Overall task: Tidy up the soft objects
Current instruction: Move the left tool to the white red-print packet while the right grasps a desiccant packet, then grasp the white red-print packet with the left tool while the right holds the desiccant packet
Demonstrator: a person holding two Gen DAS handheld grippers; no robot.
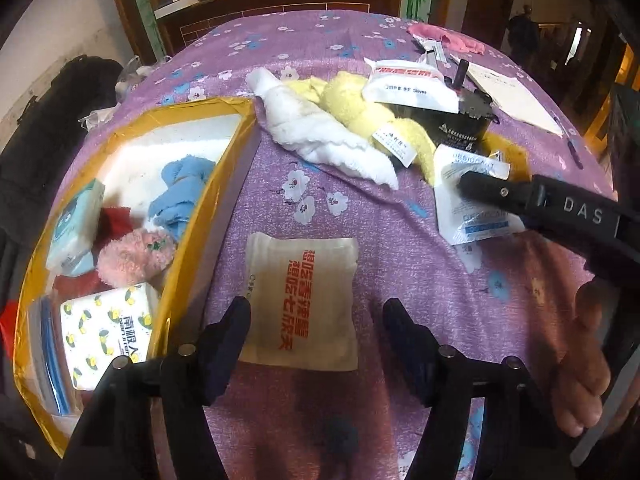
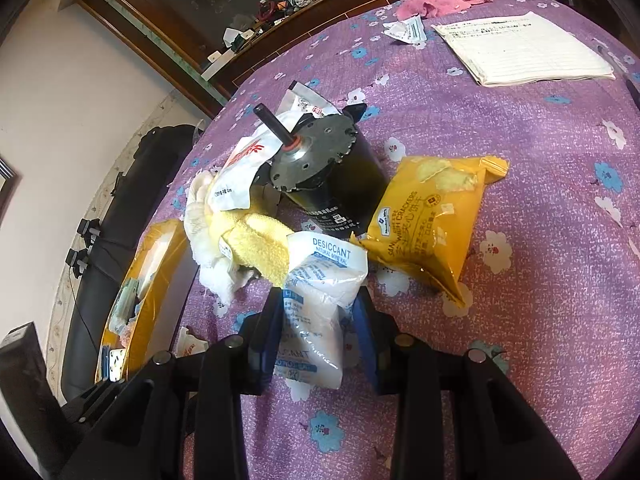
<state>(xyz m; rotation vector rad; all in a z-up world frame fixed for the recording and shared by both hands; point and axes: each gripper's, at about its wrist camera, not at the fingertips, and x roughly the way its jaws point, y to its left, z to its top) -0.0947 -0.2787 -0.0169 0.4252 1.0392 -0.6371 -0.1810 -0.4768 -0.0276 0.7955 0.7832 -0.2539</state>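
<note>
My left gripper (image 1: 316,316) is open, its fingers on either side of a cream sachet with red print (image 1: 302,300) lying on the purple cloth. My right gripper (image 2: 318,316) has its fingers around a white desiccant bag (image 2: 316,304), which also shows in the left wrist view (image 1: 468,196); the pads look pressed to its sides. A white towel (image 1: 320,132) and a yellow towel (image 1: 360,112) lie in a heap. The yellow-rimmed box (image 1: 208,216) at left holds a blue cloth (image 1: 180,188), a pink plush (image 1: 132,256) and tissue packs (image 1: 106,332).
A black motor with a shaft (image 2: 324,172) lies behind the towels, a white glove packet (image 2: 248,168) on it. A yellow cracker bag (image 2: 432,220) lies right of it. A notepad (image 2: 520,48) and a pink cloth (image 2: 436,4) lie at the far edge.
</note>
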